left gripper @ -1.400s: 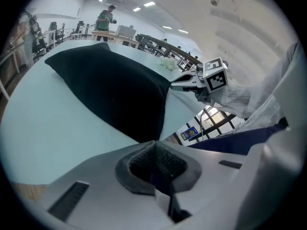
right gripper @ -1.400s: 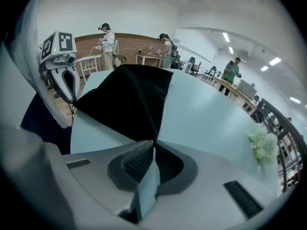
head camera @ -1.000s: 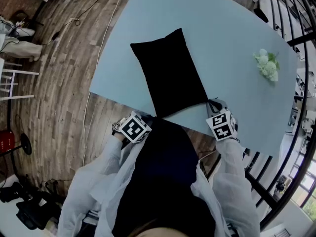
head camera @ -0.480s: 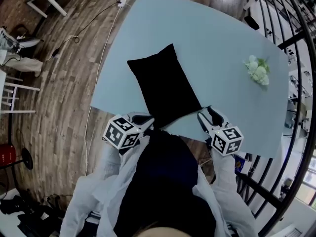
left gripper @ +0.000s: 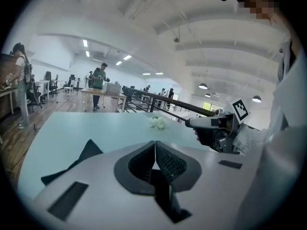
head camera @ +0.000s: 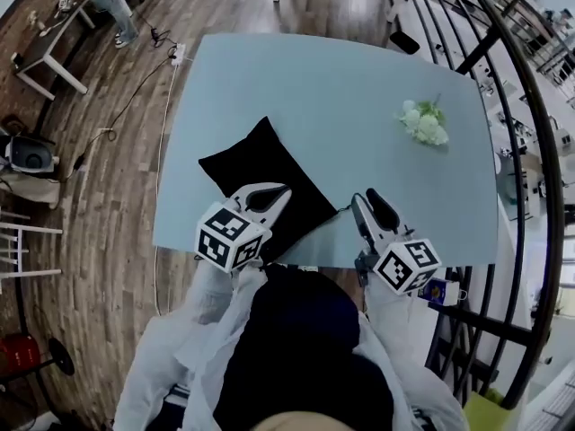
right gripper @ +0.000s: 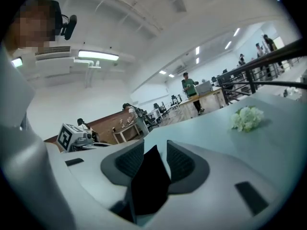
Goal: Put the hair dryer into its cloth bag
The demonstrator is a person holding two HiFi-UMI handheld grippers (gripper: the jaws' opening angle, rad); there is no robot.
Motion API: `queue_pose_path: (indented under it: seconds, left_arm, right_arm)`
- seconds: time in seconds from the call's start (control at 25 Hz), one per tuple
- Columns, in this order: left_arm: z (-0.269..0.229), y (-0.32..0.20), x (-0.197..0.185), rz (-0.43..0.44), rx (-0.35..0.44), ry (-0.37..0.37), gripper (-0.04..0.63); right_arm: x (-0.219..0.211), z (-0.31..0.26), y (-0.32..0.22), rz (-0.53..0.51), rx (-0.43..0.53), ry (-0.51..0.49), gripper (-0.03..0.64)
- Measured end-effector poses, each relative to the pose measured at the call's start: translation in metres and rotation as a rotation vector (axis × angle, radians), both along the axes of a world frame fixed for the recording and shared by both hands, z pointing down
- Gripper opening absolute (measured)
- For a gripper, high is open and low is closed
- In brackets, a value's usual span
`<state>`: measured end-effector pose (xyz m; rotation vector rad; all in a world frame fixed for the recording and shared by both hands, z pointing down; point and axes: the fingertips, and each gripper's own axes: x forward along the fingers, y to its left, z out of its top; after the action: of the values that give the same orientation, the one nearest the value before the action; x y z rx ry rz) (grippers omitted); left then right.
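The black cloth bag [head camera: 256,171] lies on the light blue table [head camera: 350,79], slanting toward the near left edge; a corner of it shows in the left gripper view [left gripper: 86,152]. No hair dryer shows in any view. My left gripper [head camera: 274,192] hovers over the bag's near end, shut, with nothing visible between its pads [left gripper: 154,145]. My right gripper [head camera: 368,203] hangs by the bag's near right corner. Its jaws have just been closing but stand apart, with a piece of black cloth [right gripper: 149,174] in the gap that the pads do not press.
A small bunch of white flowers [head camera: 422,122] lies at the table's far right. A black metal railing [head camera: 530,160] runs along the right side. Wooden floor with cables lies to the left [head camera: 108,151]. People stand at far desks [left gripper: 98,80].
Both grippers have risen from the table's near edge and now point nearly level. The right jaws, shut a second ago at the bag's corner, have parted. The head camera has tilted up.
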<state>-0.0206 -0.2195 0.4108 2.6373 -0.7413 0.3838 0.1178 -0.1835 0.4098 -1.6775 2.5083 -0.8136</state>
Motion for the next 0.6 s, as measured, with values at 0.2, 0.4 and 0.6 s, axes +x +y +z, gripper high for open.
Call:
queue_pose_path:
  seconds: [0.2,0.4,0.6]
  left_arm:
    - [-0.047,-0.022,0.034,0.041,0.102,0.115,0.017]
    - [-0.073,-0.032,0.054,0.022,0.201,0.16,0.017]
    - [-0.064,-0.019,0.063,0.044,0.231,0.153,0.017]
  right_arm:
    - [0.036,-0.036,-0.004,0.178,0.083,0.093,0.094]
    - [0.059,-0.053,0.006,0.285,0.127,0.171,0.008]
    - [0.074,-0.051,0.026,0.341,0.157,0.223,0.008]
